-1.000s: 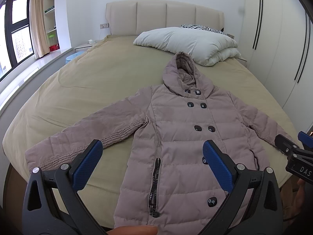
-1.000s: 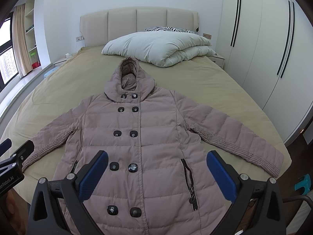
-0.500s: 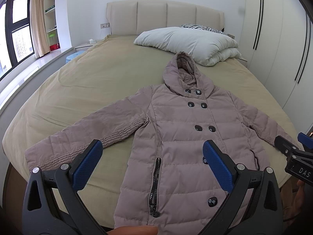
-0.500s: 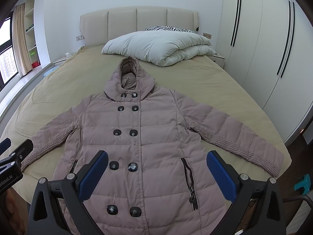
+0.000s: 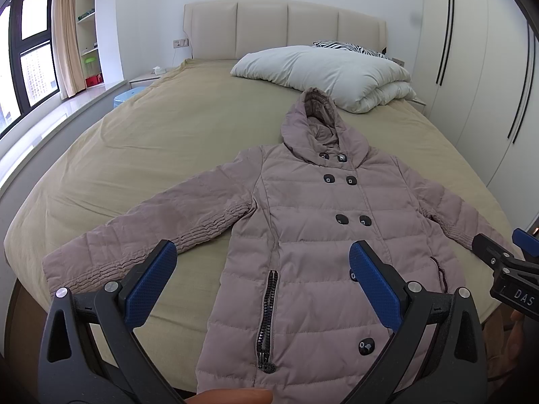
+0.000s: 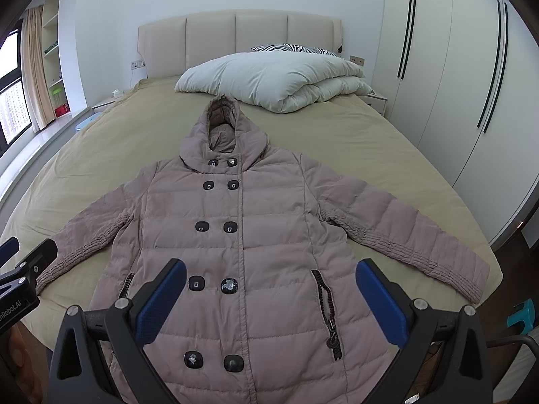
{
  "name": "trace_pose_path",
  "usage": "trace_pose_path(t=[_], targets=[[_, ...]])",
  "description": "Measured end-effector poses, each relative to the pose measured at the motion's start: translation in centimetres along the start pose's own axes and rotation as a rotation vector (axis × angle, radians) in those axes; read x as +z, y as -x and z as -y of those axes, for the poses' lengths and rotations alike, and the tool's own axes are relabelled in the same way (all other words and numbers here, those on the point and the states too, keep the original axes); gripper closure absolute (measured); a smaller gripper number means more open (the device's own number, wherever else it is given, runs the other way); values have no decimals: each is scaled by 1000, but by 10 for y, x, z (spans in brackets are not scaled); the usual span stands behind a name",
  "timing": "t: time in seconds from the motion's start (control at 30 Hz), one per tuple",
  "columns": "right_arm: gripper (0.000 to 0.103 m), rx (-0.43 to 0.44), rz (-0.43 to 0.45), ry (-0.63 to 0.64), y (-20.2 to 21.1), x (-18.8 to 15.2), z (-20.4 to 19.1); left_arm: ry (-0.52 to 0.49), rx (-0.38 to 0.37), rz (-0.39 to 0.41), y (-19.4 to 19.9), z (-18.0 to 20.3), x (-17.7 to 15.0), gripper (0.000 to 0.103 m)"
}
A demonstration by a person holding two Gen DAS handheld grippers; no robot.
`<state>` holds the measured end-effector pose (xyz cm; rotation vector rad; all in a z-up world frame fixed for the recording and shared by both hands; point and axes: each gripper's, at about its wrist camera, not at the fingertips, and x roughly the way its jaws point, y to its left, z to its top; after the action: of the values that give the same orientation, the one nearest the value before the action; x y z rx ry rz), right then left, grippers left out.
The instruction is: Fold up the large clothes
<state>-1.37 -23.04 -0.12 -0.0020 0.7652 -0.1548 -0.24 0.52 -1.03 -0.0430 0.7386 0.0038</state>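
Mauve quilted hooded coat (image 5: 323, 235) lies flat, front up, buttoned, sleeves spread, on tan bed (image 5: 161, 141) | my left gripper (image 5: 259, 282) above the coat's hem, jaws spread wide, holding nothing | my right gripper (image 6: 269, 299) likewise agape and empty over the lower front | white duvet (image 6: 273, 77) beyond the hood.

coat (image 6: 269, 252) hem cut off by the lower edge, zebra pillow (image 6: 289, 48) mostly hidden behind the duvet (image 6: 269, 77)
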Motion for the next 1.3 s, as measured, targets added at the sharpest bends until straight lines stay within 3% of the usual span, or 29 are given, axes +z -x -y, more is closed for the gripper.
trace_pose_path(t=[1.3], targets=[[0, 0, -6, -4, -6, -4, 0, 8, 10, -6, -11, -8, -10, 0]])
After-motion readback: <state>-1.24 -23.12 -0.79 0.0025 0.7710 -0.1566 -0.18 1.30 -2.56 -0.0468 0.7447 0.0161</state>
